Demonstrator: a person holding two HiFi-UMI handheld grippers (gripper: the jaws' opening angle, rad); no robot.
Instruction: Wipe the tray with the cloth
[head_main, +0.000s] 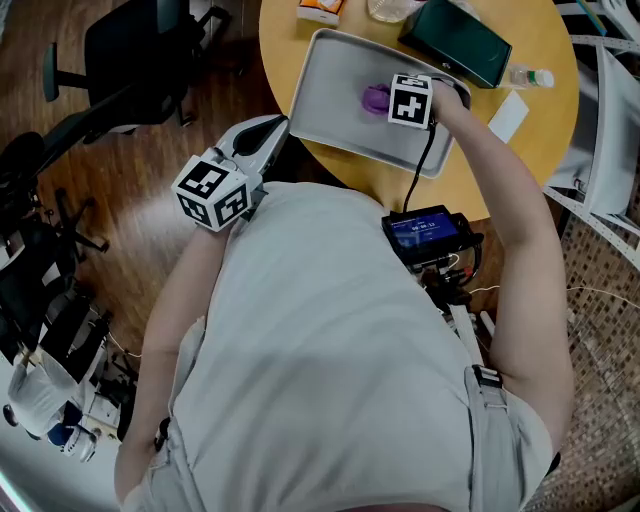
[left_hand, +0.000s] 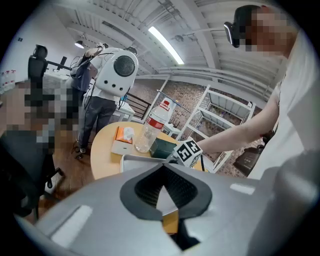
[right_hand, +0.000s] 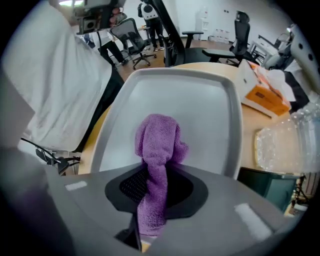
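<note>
The shallow grey rectangular tray (head_main: 330, 90) lies on the round pale wooden table (head_main: 300, 30), near the edge closest to the person. The bunched purple terry cloth (head_main: 375, 97) sits on the tray floor, toward the right-hand side as the head view shows it.

The right gripper (head_main: 388, 100) is clamped on that cloth: in its own view a fold of the fabric (right_hand: 159, 145) passes between the jaws and bulges out ahead onto the tray (right_hand: 170, 95).

The left gripper (head_main: 262, 142) hangs off the table edge, just beside the tray's near corner; whether it touches cannot be told. Its jaws stand slightly apart with nothing between them (left_hand: 162, 192).

Assessment: wiping appears to be under way. The tray floor looks uniformly clean and dry, so no wiped area can be told from unwiped. The broad left part and the rim seem to remain to be covered.

Behind the tray stand an orange-and-white tissue box (right_hand: 260, 92), a clear plastic bottle (left_hand: 152, 127) and a dark green case (head_main: 455, 40).
</note>
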